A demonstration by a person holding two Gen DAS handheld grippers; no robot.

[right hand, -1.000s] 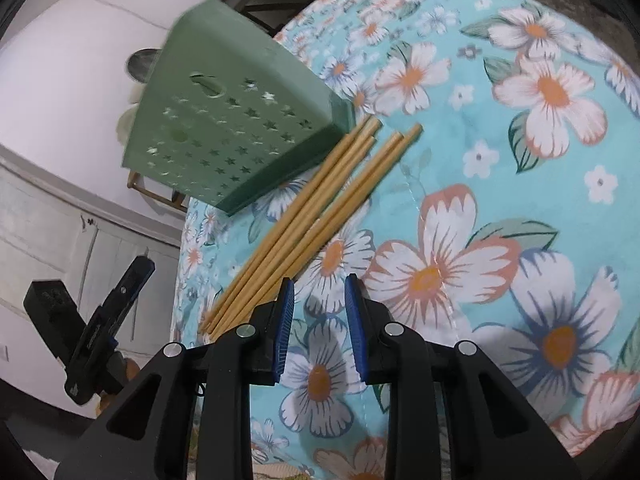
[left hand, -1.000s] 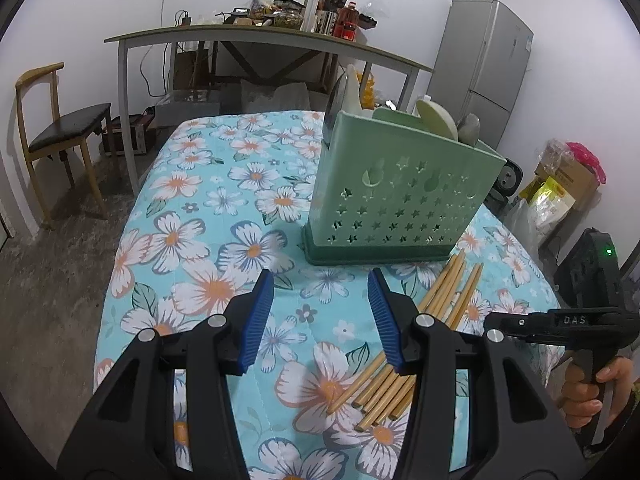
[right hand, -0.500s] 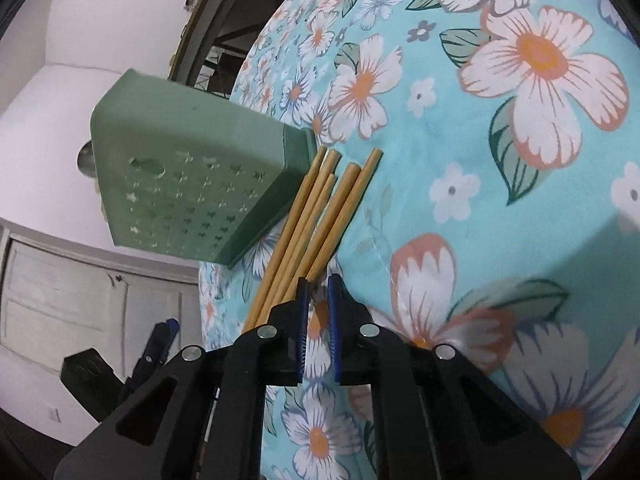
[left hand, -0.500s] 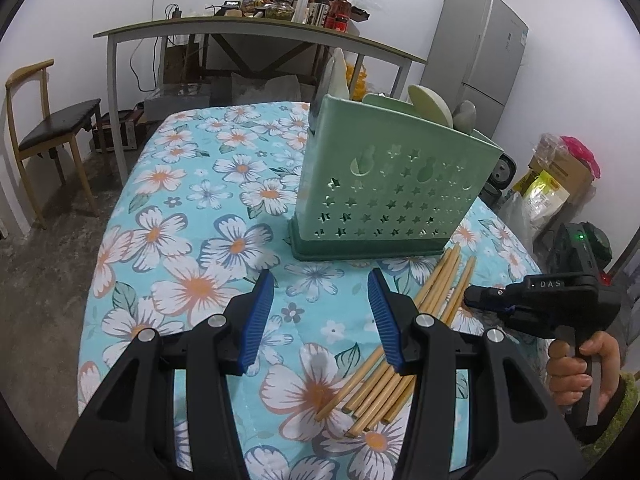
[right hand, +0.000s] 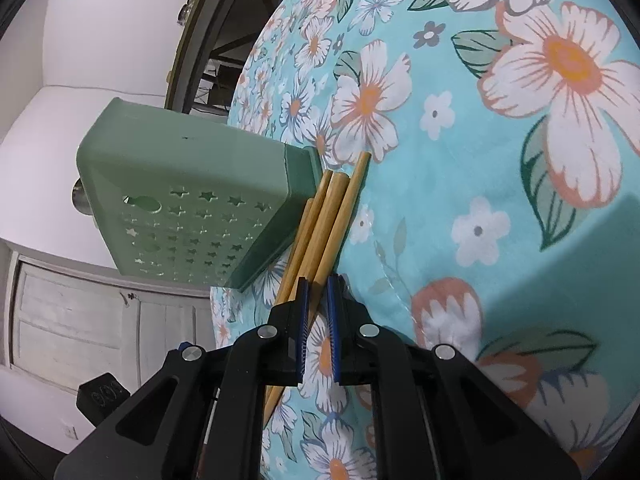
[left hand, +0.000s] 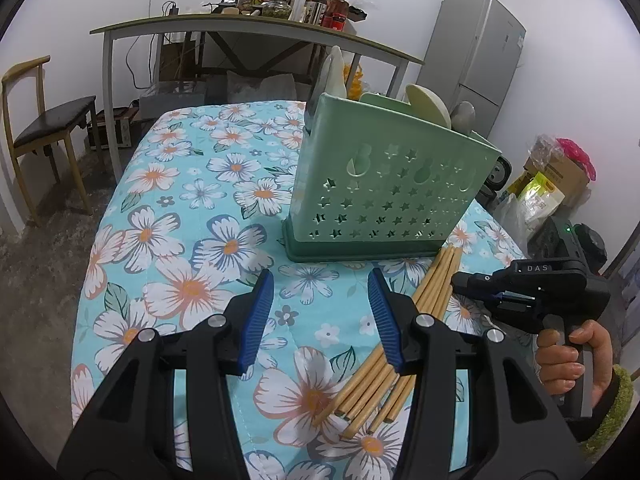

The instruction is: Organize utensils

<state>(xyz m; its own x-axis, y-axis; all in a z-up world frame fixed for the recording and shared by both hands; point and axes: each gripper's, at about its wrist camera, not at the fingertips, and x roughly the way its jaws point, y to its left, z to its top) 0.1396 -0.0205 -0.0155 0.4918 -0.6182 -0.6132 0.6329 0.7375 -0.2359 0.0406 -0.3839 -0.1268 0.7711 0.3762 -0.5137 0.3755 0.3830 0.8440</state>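
My right claw [right hand: 318, 296] is clenched on one of the tan bamboo chopsticks [right hand: 326, 236] lying bundled on the floral-clothed desk [right hand: 500, 160], just beside the green star-perforated plastic utensil caddy [right hand: 192, 208]. My left claw [left hand: 320, 316] hangs released, empty, above the cloth.

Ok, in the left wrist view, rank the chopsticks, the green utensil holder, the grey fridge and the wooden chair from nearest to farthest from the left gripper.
1. Chopsticks, beside the left gripper's right finger.
2. Green utensil holder, ahead on the tablecloth.
3. Wooden chair, far left, and grey fridge, far right: too close to call.
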